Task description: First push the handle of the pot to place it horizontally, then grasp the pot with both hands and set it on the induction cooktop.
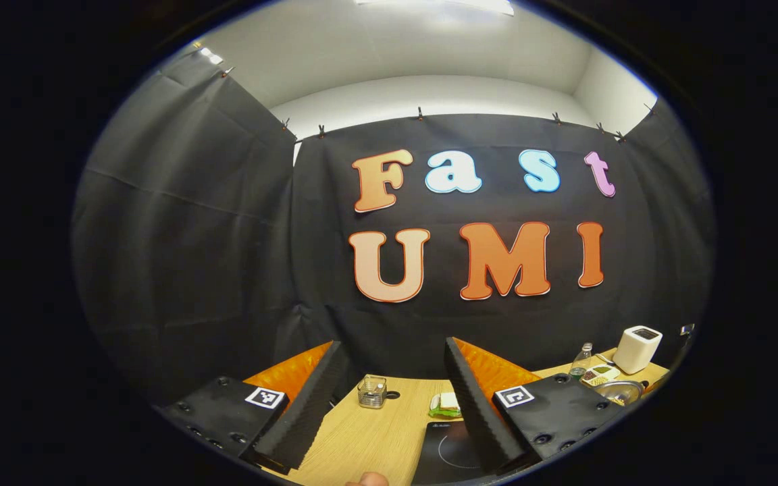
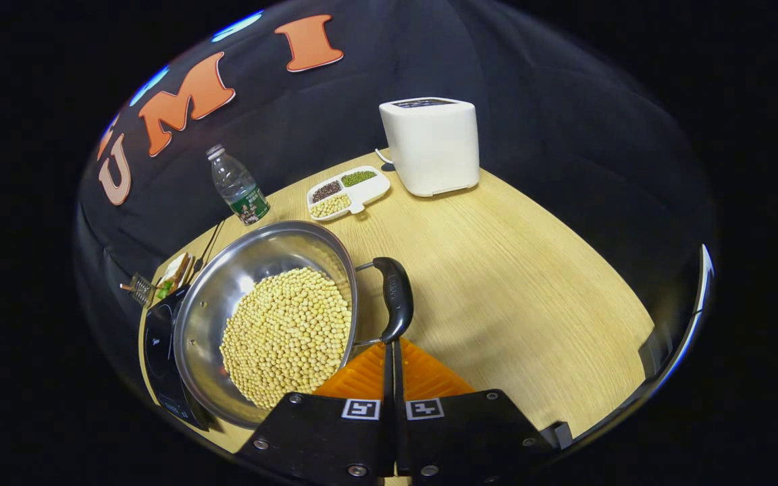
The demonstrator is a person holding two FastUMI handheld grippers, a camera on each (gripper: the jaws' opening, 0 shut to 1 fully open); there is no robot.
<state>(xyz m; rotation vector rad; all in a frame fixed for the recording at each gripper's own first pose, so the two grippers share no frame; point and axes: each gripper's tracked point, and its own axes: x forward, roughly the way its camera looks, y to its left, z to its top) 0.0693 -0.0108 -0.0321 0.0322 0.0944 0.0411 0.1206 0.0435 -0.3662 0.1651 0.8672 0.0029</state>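
Note:
A steel pot (image 2: 244,270) full of soybeans (image 2: 288,334) sits on the wooden table, its black handle (image 2: 396,297) pointing toward me. My right gripper (image 2: 392,345) is shut, its tips touching the near end of that handle. The black induction cooktop (image 2: 158,347) lies just left of the pot, whose rim hides part of it. In the left gripper view, my left gripper (image 1: 392,347) is open and held above the table with nothing between its fingers. The cooktop (image 1: 450,452) lies below it and the pot (image 1: 622,390) is far to the right.
At the back of the table stand a white appliance (image 2: 433,145), a divided dish of beans (image 2: 348,191) and a water bottle (image 2: 237,185). Wrapped food (image 1: 444,405) and a small wire holder (image 1: 371,391) sit beyond the cooktop. Bare tabletop (image 2: 517,283) stretches right of the handle.

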